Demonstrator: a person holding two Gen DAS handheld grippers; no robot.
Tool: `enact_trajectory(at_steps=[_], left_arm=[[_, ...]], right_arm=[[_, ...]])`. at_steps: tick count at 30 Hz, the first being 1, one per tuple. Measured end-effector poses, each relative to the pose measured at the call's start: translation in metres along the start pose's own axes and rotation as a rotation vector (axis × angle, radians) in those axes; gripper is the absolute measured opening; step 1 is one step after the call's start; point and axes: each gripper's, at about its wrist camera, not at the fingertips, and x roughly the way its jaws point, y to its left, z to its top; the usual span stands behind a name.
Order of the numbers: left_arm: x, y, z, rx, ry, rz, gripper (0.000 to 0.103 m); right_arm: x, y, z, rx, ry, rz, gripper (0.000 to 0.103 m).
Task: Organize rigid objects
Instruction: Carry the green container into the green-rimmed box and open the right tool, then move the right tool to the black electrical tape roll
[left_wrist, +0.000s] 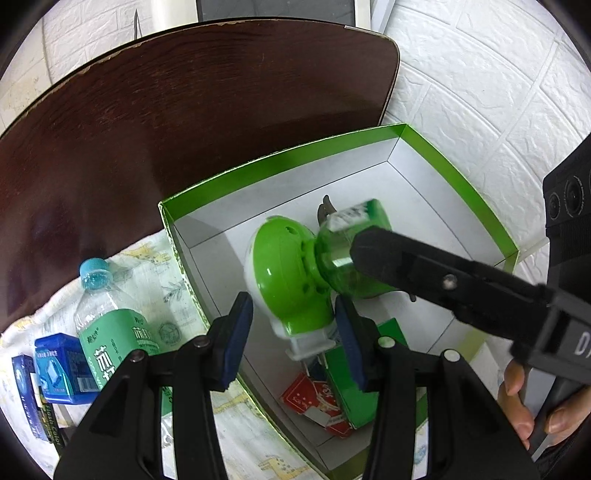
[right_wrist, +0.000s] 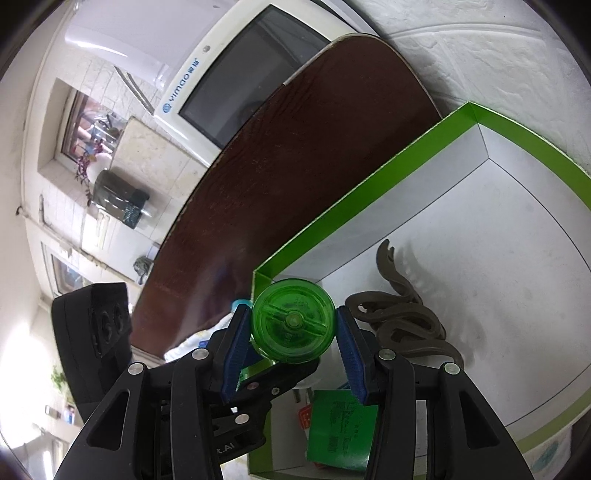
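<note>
The green plug-in vaporizer (left_wrist: 291, 273) hangs above the open green-rimmed box (left_wrist: 461, 184), its clear green refill bottle (right_wrist: 293, 321) clamped between the blue pads of the right hand-held gripper (right_wrist: 293, 332). The left hand-held gripper (left_wrist: 295, 332) sits with its fingers apart on either side of the white plug end, apparently not touching it. Below lie a green carton (left_wrist: 351, 376), a red packet (left_wrist: 314, 402) and a brown hair claw (right_wrist: 402, 317). A sound placement would lower the vaporizer onto the bare white floor, clear of the claw, before opening. A water bottle (left_wrist: 107, 317) and blue boxes (left_wrist: 61, 365) wait on the cloth (left_wrist: 236, 417) covering the tabletop (left_wrist: 184, 110).
</note>
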Motion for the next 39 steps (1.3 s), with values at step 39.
enact_trajectory(at_steps=[39], left_arm=[[-0.115,0.196,-0.207,-0.533,-0.137,0.168,0.035]], right_arm=[[0.076,0.168,-0.15,-0.496,0.282,-0.119,0.044]])
